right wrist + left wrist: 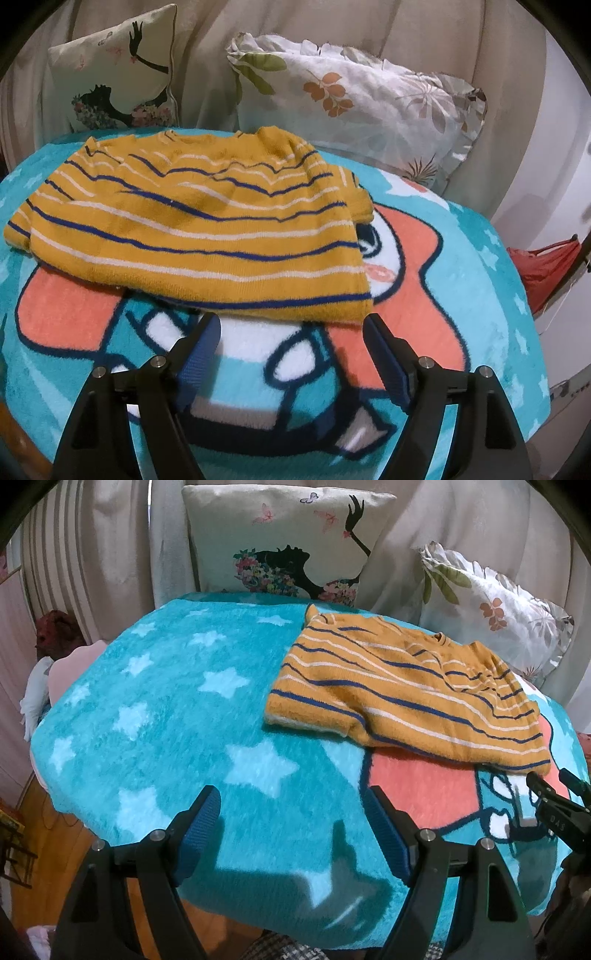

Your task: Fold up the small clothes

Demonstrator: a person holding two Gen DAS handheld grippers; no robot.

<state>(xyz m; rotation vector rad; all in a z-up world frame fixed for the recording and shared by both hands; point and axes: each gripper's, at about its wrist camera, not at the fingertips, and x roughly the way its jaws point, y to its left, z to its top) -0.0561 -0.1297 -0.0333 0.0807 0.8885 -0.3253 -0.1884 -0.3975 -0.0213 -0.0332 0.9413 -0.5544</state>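
The striped sweater (pixel 192 229) lies folded on the blanket (pixel 166 716), toward its far right edge, near the pillows. The left gripper (pixel 293 805) hovers over the blanket's near edge, jaws apart and empty. The right gripper (pixel 291 328) sits just beside the sweater's near hem, jaws apart, holding nothing.

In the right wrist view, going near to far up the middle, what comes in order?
right gripper, open → cartoon blanket → striped yellow sweater → leaf-print pillow → beige drape.
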